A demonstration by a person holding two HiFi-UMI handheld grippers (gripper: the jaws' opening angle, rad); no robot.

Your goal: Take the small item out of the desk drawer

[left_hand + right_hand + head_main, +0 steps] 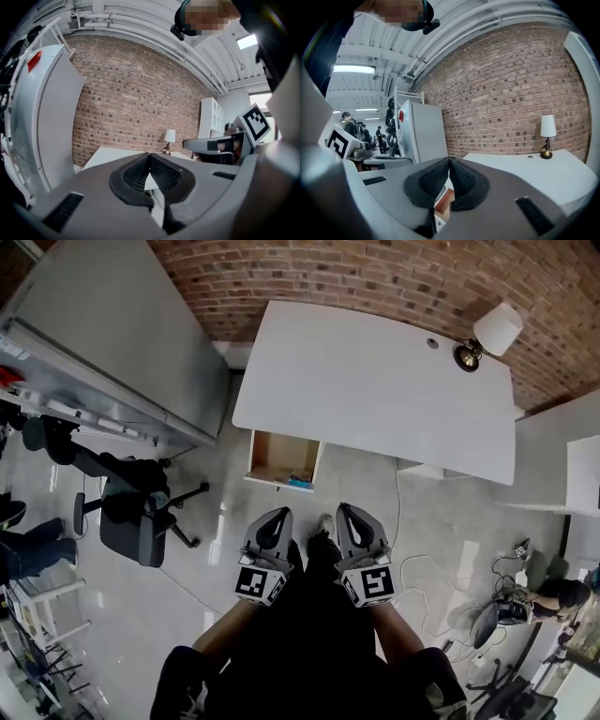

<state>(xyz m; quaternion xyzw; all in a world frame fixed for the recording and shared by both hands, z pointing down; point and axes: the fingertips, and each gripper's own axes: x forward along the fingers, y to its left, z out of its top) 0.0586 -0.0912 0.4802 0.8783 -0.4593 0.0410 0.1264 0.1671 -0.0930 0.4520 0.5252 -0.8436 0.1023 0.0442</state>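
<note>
A white desk (375, 390) stands against the brick wall, and its wooden drawer (281, 457) is pulled open at the left front. A small blue item (300, 481) lies at the drawer's front right corner. My left gripper (278, 515) and right gripper (345, 511) hang side by side in front of the drawer, well short of it, both shut with nothing held. In the left gripper view the jaw tips (149, 154) meet, with the desk (112, 155) beyond. In the right gripper view the tips (449, 160) meet too, with the drawer (443, 201) showing below.
A table lamp (487, 337) stands at the desk's far right corner. A tall grey cabinet (122, 343) is on the left, with a black office chair (131, 512) in front of it. Cables (427, 568) lie on the floor at the right. People stand at the left edge.
</note>
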